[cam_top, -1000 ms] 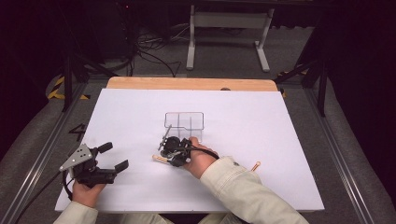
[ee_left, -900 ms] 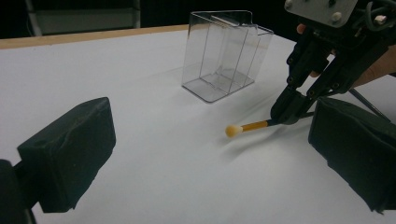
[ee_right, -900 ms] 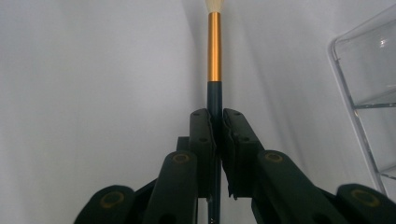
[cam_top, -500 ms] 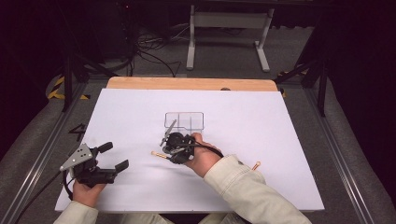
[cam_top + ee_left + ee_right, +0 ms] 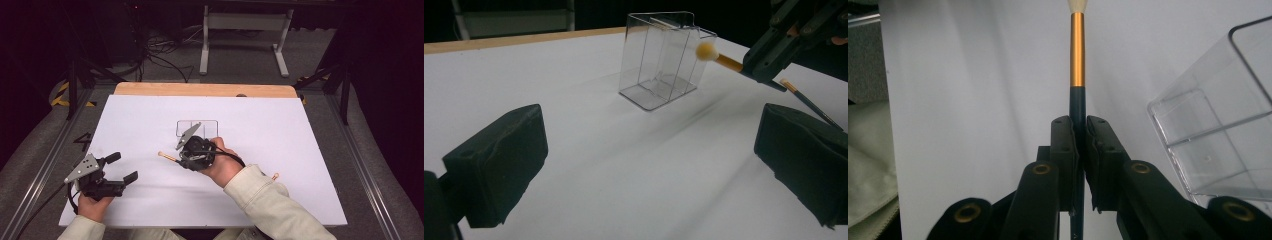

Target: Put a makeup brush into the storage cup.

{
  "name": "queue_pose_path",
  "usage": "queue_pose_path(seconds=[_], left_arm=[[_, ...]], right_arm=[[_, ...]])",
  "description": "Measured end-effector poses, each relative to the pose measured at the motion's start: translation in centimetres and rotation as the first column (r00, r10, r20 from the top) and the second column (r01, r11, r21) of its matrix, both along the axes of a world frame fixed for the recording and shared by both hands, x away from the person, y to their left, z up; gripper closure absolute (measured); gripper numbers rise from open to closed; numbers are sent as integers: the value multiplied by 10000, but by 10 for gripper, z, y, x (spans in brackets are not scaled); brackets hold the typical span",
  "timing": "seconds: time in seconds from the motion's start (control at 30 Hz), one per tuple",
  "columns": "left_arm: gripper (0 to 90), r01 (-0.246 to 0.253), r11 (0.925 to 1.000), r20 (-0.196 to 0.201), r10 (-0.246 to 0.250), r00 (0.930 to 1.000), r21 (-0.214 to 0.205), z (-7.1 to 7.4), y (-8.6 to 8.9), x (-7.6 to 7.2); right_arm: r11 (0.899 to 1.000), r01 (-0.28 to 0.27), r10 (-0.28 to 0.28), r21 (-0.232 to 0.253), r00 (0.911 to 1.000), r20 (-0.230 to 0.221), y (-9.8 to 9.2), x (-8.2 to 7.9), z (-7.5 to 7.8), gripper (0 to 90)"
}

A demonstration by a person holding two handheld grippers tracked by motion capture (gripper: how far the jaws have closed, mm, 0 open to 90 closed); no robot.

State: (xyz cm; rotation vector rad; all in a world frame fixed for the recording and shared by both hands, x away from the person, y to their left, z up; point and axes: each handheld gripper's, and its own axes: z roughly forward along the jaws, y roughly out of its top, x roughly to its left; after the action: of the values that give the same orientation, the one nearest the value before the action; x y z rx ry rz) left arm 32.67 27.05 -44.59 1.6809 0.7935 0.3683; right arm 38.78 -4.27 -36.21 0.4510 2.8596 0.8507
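Carrying a makeup brush clamped in the right gripper, which next must upend it over the clear organizer just beyond; the left gripper rests agape

Both hands over the table, one gripper gaping, the other clamped.

The left gripper sits low at the near left corner, held in the left hand with its jaws spread wide apart and nothing between them. The right gripper, gripped by the right hand on a pale-sleeved forearm reaching in from the lower right, hangs above the table's middle, pointing toward the left, its jaws pinched tight together on a slim brush.
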Motion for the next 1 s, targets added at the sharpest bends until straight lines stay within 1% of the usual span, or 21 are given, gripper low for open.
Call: queue_pose_path(seconds=[0.1,0.13,0.17,0.2,0.27,0.3,0.33,0.4,0.57,0.7,0.73,0.8,0.9,0.93,0.97,1.0], left_arm=[[14,3,10000,-2,-3,10000,0,0,0,0],[14,3,10000,-2,-3,10000,0,0,0,0],[14,6,10000,-4,-6,10000,-9,0,0,0],[14,8,10000,-2,-8,10000,-7,0,0,0],[14,11,10000,-3,-11,10000,-7,0,0,0],[14,11,10000,-3,-11,10000,-7,0,0,0],[14,17,10000,-6,-17,10000,-3,0,0,0],[14,19,10000,2,-19,10000,5,0,0,0],[14,12,10000,-19,-12,10000,-29,0,0,0],[14,22,10000,-7,-22,10000,-12,0,0,0],[14,21,10000,-8,-21,10000,-1,0,0,0],[14,19,10000,-21,-19,10000,-14,0,0,0],[14,14,10000,-14,-14,10000,-16,0,0,0],[14,16,10000,-17,-16,10000,-22,0,0,0],[14,16,10000,-17,-16,10000,-22,0,0,0],[14,19,10000,-13,-19,10000,-28,0,0,0]], right_arm=[[9992,-66,59,395,9998,178,-2,-2,4,832],[9992,-66,59,395,9998,178,-2,-2,4,832],[9986,-34,21,529,9997,244,-3,-3,5,832],[9967,-17,-12,813,9994,355,-5,-4,8,832],[9943,17,-71,1068,9987,501,-7,-5,10,832],[9943,17,-71,1068,9987,501,-7,-5,10,832],[9921,33,-112,1257,9980,618,-8,-6,11,832],[9870,122,-236,1603,9973,693,-10,-7,14,832],[9750,165,-375,2217,9952,908,-14,-9,19,832],[9663,113,-405,2573,9933,1085,-17,-11,21,832],[9644,99,-429,2643,9919,1195,-18,-11,22,832],[9628,110,-463,2698,9911,1249,-18,-12,22,832],[9538,65,-556,3004,9863,1553,-20,-16,24,832],[9456,88,-681,3253,9828,1714,-22,-17,25,833],[9456,88,-681,3253,9828,1714,-22,-17,25,833],[9426,100,-733,3337,9814,1777,-22,-18,26,832]])
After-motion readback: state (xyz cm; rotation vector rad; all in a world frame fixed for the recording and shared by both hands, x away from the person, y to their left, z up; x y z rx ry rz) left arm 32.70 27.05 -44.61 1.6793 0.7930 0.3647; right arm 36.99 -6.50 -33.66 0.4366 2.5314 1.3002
